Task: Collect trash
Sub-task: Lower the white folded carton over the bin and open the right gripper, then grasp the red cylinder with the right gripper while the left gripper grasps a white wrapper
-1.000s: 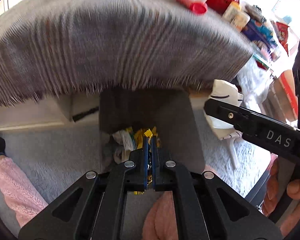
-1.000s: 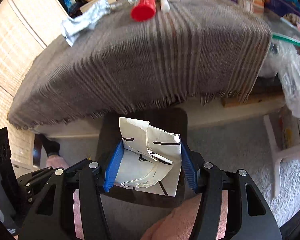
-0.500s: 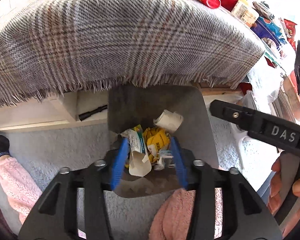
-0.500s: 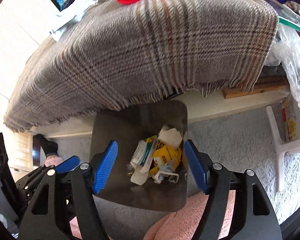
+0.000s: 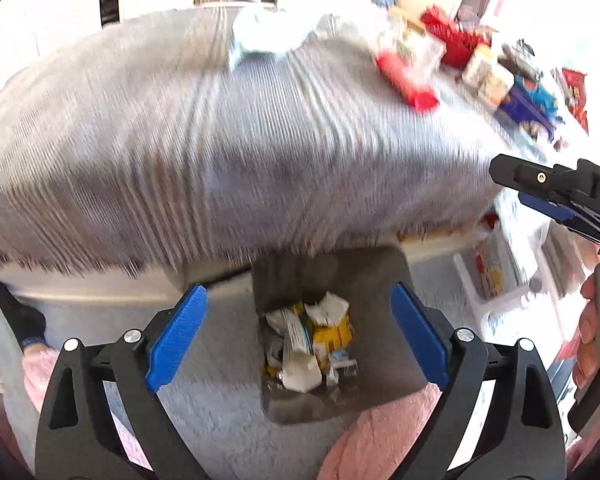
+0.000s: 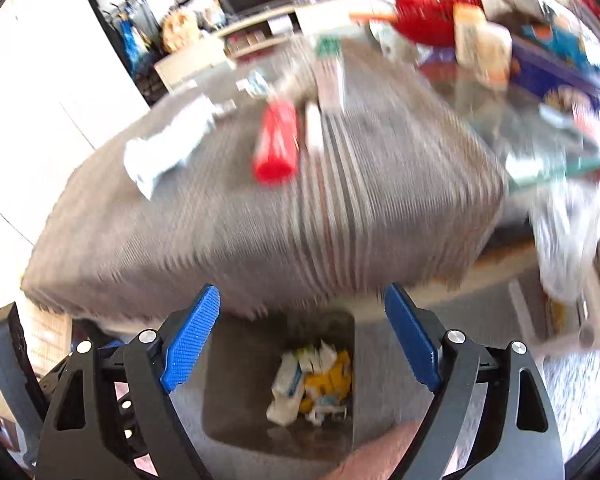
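Observation:
A grey trash bin (image 5: 384,292) stands on the carpet below the table edge, with white, yellow and blue wrappers (image 5: 312,340) inside. It also shows in the right wrist view (image 6: 236,380). My left gripper (image 5: 298,336) is open and empty above the bin. My right gripper (image 6: 302,336) is open and empty, also above the bin; its finger shows at the right of the left wrist view (image 5: 548,196). On the grey plaid cloth (image 6: 240,232) lie a red tube (image 6: 276,144), a crumpled silver-white wrapper (image 6: 168,144) and a small white stick (image 6: 312,124).
The far right of the table holds boxes, jars and red packaging (image 5: 496,76). A clear plastic bag (image 6: 564,236) hangs off the table's right end. A white plastic stool (image 5: 500,280) stands on the carpet at right. My pink-sleeved knee (image 5: 380,440) is below the bin.
Both grippers opened and let their trash drop into the bin, then rose and tilted up toward the tabletop. The views are now motion-blurred.

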Demonstrator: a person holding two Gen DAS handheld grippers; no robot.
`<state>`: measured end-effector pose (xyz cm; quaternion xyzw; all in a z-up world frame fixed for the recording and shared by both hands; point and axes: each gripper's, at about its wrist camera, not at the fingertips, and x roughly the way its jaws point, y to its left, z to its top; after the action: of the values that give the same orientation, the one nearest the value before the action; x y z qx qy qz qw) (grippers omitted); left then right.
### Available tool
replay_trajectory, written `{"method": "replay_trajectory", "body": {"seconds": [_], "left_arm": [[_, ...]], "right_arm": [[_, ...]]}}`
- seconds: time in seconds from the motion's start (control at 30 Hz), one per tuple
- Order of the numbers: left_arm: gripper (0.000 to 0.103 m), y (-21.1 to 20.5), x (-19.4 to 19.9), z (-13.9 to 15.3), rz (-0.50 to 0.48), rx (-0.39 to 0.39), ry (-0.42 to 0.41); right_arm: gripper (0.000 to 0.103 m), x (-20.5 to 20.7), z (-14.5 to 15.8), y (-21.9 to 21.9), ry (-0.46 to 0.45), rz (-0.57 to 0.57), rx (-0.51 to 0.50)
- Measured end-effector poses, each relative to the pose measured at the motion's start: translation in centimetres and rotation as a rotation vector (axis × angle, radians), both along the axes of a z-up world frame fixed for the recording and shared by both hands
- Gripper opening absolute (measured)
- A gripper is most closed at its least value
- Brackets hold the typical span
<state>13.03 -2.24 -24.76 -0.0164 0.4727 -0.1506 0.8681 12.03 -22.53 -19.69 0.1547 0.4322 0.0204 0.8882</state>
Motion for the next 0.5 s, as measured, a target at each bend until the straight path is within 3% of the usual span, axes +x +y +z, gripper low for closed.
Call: {"method": "replay_trajectory", "body": {"seconds": [0.3,0.5], "left_arm": [[0.088,1.0,6.2,5.3,0.01,0.032,-0.124],[0.085,0.7,11.5,7.2,0.014,0.036,-0.194]], "right_arm": [[0.082,6.2,2.2,1.1,-0.057,0.047,-0.003],[0.06,10.3,0.6,0.7,-0.018,0.038,0.004]]}}
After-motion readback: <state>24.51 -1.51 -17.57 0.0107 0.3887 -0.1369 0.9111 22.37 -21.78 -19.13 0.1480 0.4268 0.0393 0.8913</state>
